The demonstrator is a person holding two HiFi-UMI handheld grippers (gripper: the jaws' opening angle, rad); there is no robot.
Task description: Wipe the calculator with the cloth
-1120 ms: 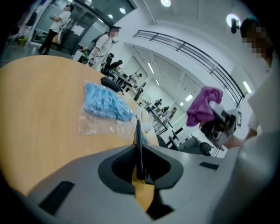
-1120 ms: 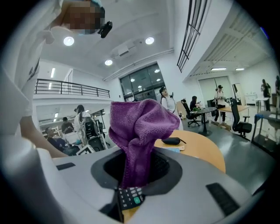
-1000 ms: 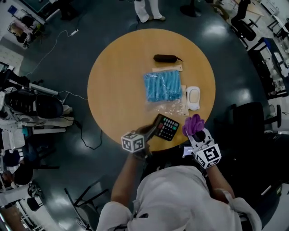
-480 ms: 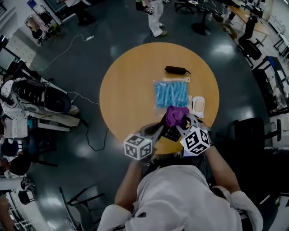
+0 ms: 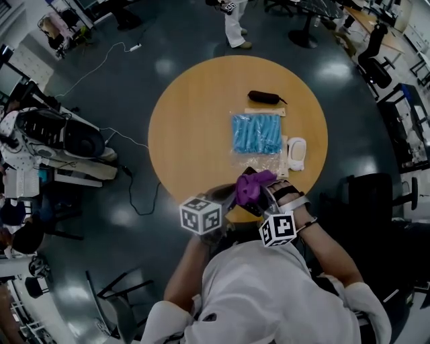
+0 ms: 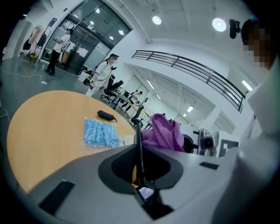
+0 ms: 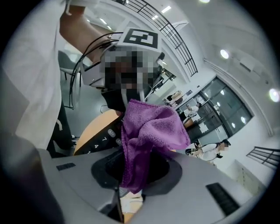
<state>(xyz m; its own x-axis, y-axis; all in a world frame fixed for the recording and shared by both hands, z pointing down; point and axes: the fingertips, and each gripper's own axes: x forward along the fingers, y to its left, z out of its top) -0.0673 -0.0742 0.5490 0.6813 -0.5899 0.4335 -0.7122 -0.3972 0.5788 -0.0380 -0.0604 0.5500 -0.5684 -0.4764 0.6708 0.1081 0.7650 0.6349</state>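
The black calculator [image 6: 138,134] is clamped edge-on in my left gripper [image 6: 139,151], held up over the near rim of the round wooden table [image 5: 195,127]. Its keys [image 7: 101,141] show in the right gripper view. The purple cloth [image 5: 252,186] hangs bunched from my right gripper [image 7: 135,162], which is shut on it, and lies against the calculator's face. In the head view the cloth covers most of the calculator. The left gripper's marker cube [image 5: 201,216] and the right one's [image 5: 277,230] sit side by side just in front of the person.
A blue packet [image 5: 256,133], a black pouch [image 5: 264,97] and a white object [image 5: 295,151] lie further back on the table. A dark chair [image 5: 366,195] stands to the right. Cables run over the floor on the left, and a person [image 5: 233,20] stands beyond the table.
My right gripper has swung left with the cloth, from beside the calculator to over it. My left gripper has lifted the calculator off the table.
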